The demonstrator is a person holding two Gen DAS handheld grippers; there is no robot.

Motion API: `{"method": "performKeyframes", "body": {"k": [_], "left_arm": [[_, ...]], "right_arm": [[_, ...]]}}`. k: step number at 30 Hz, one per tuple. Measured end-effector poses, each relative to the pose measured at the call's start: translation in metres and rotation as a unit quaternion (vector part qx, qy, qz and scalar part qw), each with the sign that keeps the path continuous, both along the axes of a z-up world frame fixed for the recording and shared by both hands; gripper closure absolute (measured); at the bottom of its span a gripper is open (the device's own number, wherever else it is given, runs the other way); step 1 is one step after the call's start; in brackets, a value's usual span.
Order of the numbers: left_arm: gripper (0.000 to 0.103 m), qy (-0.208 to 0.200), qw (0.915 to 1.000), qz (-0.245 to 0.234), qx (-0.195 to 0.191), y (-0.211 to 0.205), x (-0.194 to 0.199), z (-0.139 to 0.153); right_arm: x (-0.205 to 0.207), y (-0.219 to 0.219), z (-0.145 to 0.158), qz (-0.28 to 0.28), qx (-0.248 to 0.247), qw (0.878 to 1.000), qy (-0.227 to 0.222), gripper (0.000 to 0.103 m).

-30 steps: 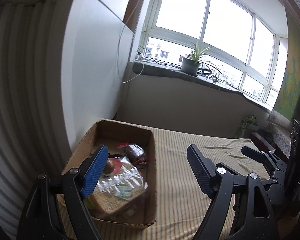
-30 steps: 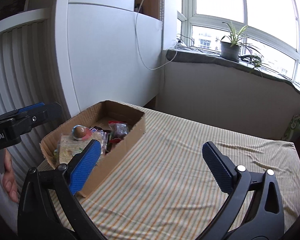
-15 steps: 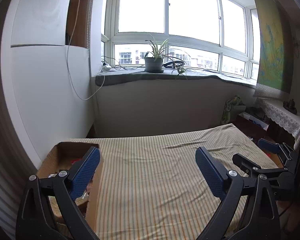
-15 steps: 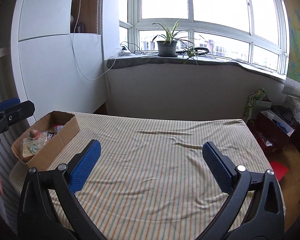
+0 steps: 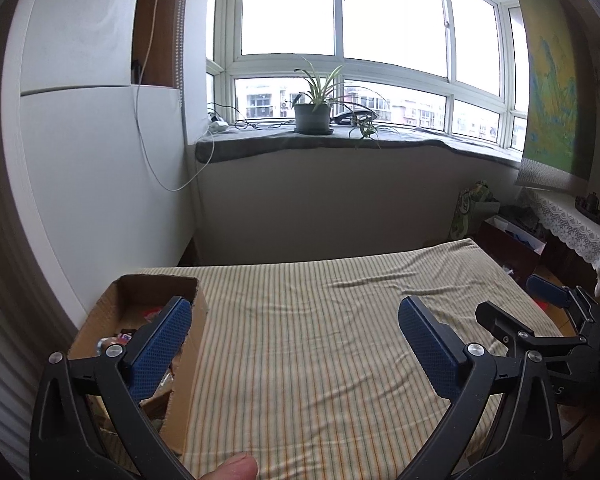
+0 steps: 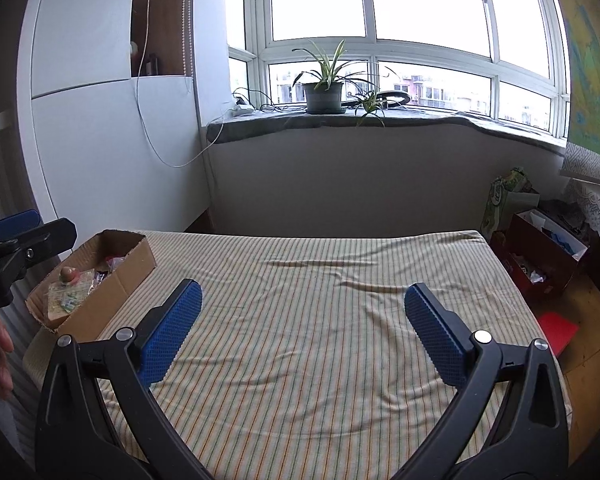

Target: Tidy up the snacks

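While both hover above the striped bed [image 6: 300, 320], left gripper [image 5: 292, 344] and right gripper [image 6: 302, 320] spread wide, blue pads apart, nothing between them. Cardboard box [image 6: 112, 284] of snacks [image 6: 70, 292] at the bed's far left corner, along the left edge, long axis running from the near side toward the window wall. Potted plant [image 6: 324, 94] on the windowsill.
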State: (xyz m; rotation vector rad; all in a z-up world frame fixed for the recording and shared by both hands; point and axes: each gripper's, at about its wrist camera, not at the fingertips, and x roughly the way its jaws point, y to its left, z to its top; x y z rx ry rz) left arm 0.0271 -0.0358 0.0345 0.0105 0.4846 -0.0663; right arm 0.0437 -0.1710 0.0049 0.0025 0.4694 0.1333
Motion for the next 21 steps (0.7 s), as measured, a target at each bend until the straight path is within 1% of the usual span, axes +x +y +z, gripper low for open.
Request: {"method": "performKeyframes", "body": {"k": [4,9,15,21], "left_arm": [[0.0,0.007,0.9996,-0.012,-0.023,0.006,-0.002,-0.003],[0.0,0.013,0.9998,-0.007,-0.017,0.004,-0.003,-0.005],[0.0,0.015,0.9995,-0.003,-0.026,0.008,-0.004,-0.007],[0.0,0.016,0.9997,-0.001,-0.019,0.006,-0.005,-0.008]], "right_arm": [[-0.002,0.007,0.002,0.004,-0.005,1.0,-0.001,0.0],[-0.002,0.012,0.005,0.007,-0.01,1.0,-0.003,0.0],[-0.003,0.013,0.005,0.008,-0.015,1.0,-0.001,0.0],[-0.003,0.014,0.005,0.01,-0.015,1.0,-0.001,0.0]]}}
